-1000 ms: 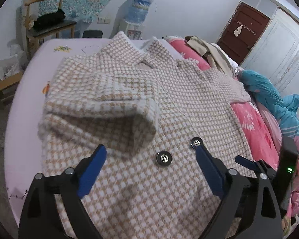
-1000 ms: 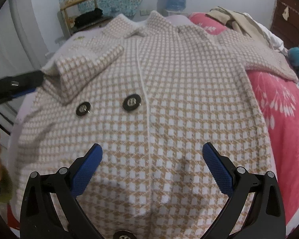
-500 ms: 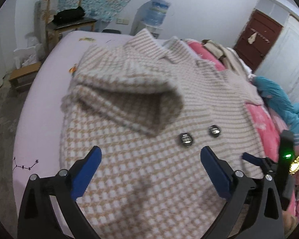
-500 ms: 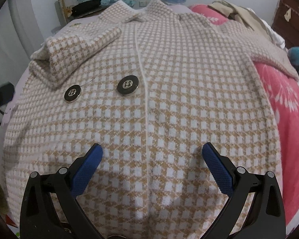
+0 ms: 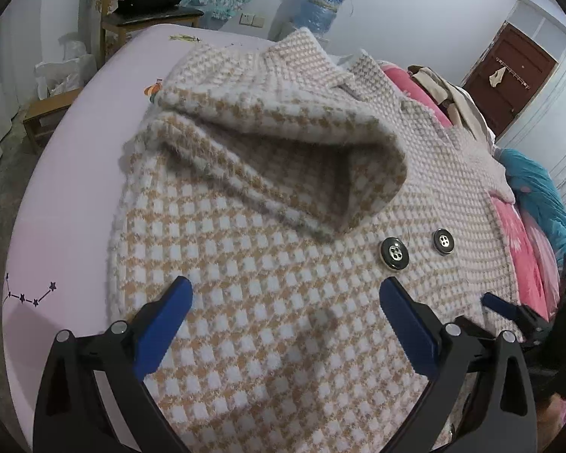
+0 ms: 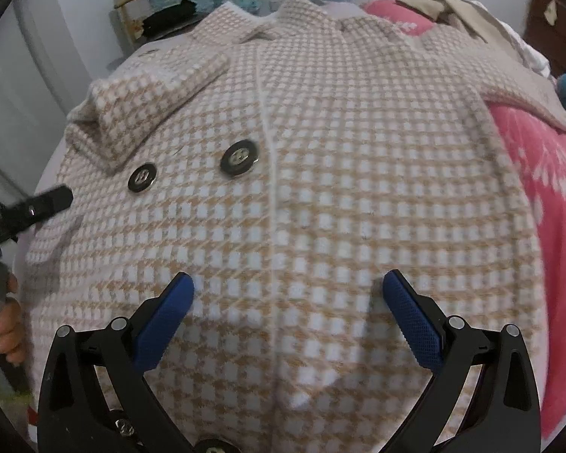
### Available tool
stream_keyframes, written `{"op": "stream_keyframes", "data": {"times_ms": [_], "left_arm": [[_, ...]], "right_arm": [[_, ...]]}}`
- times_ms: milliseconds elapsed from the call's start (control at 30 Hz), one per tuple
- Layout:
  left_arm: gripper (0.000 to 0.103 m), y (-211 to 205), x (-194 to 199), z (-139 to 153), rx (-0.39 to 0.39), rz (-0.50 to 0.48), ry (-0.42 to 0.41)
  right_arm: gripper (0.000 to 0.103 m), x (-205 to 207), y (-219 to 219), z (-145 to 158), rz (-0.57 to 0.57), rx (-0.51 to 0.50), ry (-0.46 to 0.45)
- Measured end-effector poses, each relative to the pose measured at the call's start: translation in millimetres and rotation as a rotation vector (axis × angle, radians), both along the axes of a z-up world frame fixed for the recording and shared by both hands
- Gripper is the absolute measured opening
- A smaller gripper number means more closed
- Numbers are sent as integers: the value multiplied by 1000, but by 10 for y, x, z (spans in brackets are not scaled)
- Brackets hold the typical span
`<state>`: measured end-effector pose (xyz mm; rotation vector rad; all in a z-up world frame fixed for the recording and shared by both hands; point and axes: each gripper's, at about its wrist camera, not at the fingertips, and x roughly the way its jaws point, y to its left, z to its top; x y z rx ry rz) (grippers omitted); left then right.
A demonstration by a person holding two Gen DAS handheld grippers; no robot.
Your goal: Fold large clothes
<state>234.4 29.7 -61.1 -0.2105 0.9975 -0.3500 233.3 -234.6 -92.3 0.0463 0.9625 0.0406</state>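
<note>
Nearest in the left wrist view: left hand-held gripper [image 5: 285, 294], blue pads spread fully wide after a last bit of opening, nothing between them, poised over the lower front of a checked coat [image 5: 268, 302]. Nearest in the right wrist view: right hand-held gripper [image 6: 288, 290], jaws likewise wide apart and empty, hovering above the coat's white centre seam; contact with the cloth cannot be told.

Just beyond the pads, spread flat on a bed with a pale lilac sheet [image 5: 68, 196]: the coat, beige-and-white houndstooth, front side up, collar at the far end. Two dark shiny buttons [image 6: 192, 166] side by side, left of the centre seam. Folded across the chest, touching the coat's front: left sleeve [image 5: 275, 158], cuff opening gaping toward the near side, ending just beside the buttons. Right sleeve [image 6: 524, 94] stretched out to the far right, lying over a pink floral quilt [image 6: 547, 188].

At the left edge of the right wrist view: black tip of the left gripper beside the coat's edge, with fingers of a hand [image 6: 5, 324] below it.

Farther off: a heap of beige clothing [image 5: 445, 90] and a teal blanket [image 5: 536, 188] on the right. Against the far wall: a wooden chair [image 5: 147, 11], a water bottle [image 5: 322, 3] and a dark red door [image 5: 509, 71].
</note>
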Motion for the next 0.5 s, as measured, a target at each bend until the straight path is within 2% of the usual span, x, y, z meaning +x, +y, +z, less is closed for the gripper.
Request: {"op": "stream_keyframes", "data": {"times_ms": [133,233,367,500], "left_arm": [[98,84,5,1,-58,13,1],[98,219,6,-6,-154,33,8],[98,363,18,-14,-255,39,25],[98,382,-2,-18,-276,33,14]], "right_arm": [[96,-67,-99,453,-15,7,-142],[96,38,26,838,87,26,-237],[96,336,434,1160,284,64,-280],[94,690,931,1215,439,53,-253]]}}
